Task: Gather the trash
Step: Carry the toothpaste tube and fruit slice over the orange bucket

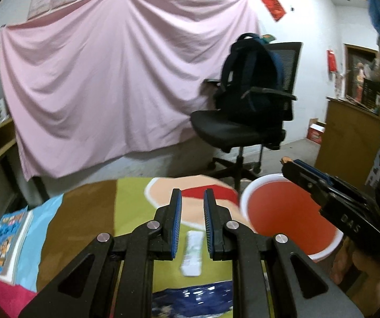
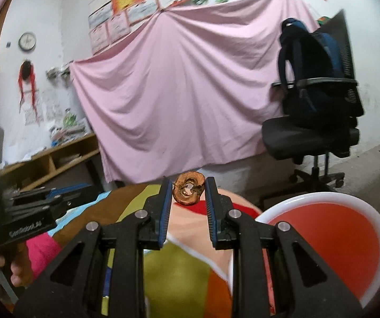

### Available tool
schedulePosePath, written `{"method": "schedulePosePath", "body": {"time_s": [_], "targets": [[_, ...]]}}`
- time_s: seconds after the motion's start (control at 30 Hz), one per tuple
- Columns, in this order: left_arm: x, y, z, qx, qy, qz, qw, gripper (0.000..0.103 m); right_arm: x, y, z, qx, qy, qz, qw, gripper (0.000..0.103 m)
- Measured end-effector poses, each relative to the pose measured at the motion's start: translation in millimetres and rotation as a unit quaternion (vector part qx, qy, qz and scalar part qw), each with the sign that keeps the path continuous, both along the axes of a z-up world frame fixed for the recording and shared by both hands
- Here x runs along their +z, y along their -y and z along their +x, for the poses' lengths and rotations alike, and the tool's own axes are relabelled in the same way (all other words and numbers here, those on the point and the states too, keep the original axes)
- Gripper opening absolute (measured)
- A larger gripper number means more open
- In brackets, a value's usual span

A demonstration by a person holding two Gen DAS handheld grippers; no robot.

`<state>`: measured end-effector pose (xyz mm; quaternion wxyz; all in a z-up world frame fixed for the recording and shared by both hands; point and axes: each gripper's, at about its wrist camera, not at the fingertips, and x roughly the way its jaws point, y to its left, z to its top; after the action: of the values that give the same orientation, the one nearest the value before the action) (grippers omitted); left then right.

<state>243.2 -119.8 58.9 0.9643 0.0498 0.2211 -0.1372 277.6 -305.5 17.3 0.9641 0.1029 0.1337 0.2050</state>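
Observation:
My right gripper [image 2: 188, 185] is shut on a brown dried fruit peel [image 2: 188, 192], held at the fingertips above the colourful tablecloth [image 2: 179, 270]. A red bin with a white rim [image 2: 330, 241] stands just to its right. In the left wrist view the right gripper [image 1: 286, 162] reaches over the bin [image 1: 285, 214] with the peel [image 1: 285, 160] at its tip. My left gripper [image 1: 192, 194] is open and empty above the table. A white wrapper [image 1: 193, 254] lies on the cloth between and below its fingers. A blue crumpled plastic wrapper [image 1: 192, 300] lies nearer the camera.
A children's book [image 1: 5, 243] lies at the table's left edge. A black office chair with a dark backpack [image 1: 250, 100] stands behind the table. A pink sheet [image 1: 110, 79] hangs on the wall. A wooden shelf [image 2: 49, 161] stands left, a wooden cabinet [image 1: 349, 137] right.

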Motion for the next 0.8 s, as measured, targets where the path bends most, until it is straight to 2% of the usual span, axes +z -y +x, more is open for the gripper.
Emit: {"method": "schedulePosePath", "body": {"time_s": [0.13,0.27,0.43,0.6,0.67,0.8], "targets": [[-3,21,1,-0.024,0.001,0.007,0.9997,0.013,1,20,-4,-0.021,-0.001,0.014,1.000,0.054],[-11,33,9,-0.030,-0.020,0.011,0.9993,0.013,1,35,-6,-0.032,-0.009,0.021,0.999,0.054],[-28,25,21,-0.024,-0.078,0.019,0.9965,0.014,-5,40,-1,-0.022,-0.033,0.022,0.999,0.054],[-47,4,36,-0.009,-0.149,0.019,0.9886,0.014,-10,24,6,0.011,-0.053,0.008,0.998,0.054],[-56,-2,43,-0.008,-0.177,0.013,0.9842,0.019,-14,16,9,0.020,-0.062,-0.001,0.998,0.054],[-69,-7,50,-0.007,-0.207,0.008,0.9783,0.026,-20,2,13,0.034,-0.072,-0.020,0.997,0.054]]}}
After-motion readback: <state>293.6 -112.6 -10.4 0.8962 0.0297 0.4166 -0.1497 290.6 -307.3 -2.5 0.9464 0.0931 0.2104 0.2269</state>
